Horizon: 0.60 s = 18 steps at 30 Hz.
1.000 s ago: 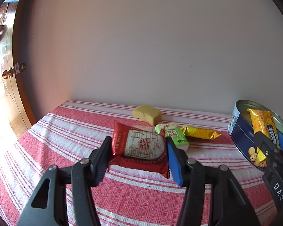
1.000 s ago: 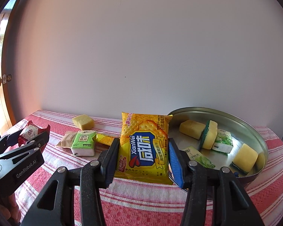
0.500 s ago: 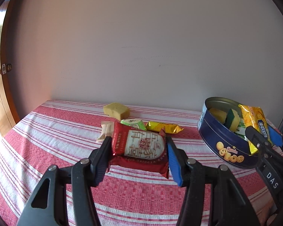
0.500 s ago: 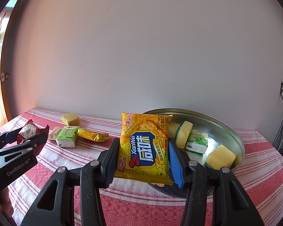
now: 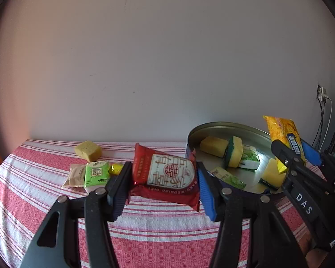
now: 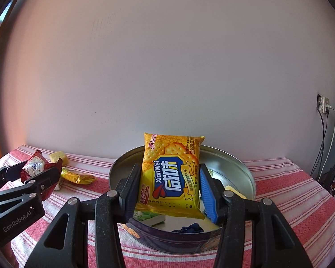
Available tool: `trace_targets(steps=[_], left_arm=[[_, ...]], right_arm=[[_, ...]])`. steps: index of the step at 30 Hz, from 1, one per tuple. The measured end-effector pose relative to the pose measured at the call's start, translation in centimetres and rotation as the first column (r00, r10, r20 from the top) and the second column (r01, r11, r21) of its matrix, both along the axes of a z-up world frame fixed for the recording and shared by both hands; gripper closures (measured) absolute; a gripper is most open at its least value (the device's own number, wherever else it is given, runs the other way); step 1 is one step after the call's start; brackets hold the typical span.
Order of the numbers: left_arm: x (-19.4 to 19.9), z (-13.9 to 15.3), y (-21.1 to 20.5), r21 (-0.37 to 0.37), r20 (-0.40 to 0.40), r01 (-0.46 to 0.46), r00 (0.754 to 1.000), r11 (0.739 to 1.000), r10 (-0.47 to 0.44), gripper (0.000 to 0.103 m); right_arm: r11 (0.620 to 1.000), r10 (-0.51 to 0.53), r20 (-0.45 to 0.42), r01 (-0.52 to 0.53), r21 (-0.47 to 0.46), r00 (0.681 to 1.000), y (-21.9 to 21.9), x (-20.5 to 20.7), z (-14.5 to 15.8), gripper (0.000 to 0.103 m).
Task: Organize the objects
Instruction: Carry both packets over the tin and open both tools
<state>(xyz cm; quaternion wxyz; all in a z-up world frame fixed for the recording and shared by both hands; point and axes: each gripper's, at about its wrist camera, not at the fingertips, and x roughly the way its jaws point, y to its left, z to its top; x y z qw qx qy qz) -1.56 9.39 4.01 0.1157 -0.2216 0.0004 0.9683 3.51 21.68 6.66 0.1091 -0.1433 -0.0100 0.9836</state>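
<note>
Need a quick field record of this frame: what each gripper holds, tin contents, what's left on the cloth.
left gripper: shut on red wedding-gift snack packet
right gripper: shut on yellow XianWei cracker packet, held over the tin
round metal tin: yellow sponges, green-and-white packets
red-striped tablecloth: yellow sponge block, green tissue pack, beige packet, gold-wrapped bar
</note>
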Motion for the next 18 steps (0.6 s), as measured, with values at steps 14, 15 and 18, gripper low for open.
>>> trace_targets(steps=[14,15,18], left_arm=[[-3.1,-0.4,8.1,-0.009,0.010,0.086,0.996,0.996,-0.086,0.048],[-3.5,-0.5,8.3,-0.008,0.014,0.085,0.996,0.996,-0.085,0.048],[-4.5,-0.6,9.1,0.004,0.030,0.085,0.996,0.996,-0.085,0.048]], right_arm=[[0.986,-0.164,0.024,0.164,0.025,0.986,7.6,-1.1,-0.5,0.051],[0.986,-0.167,0.028,0.166,0.030,0.986,7.8,-1.2,-0.6,0.051],[0.982,-0.179,0.039,0.177,0.061,0.983,7.9,-1.6,-1.0,0.051]])
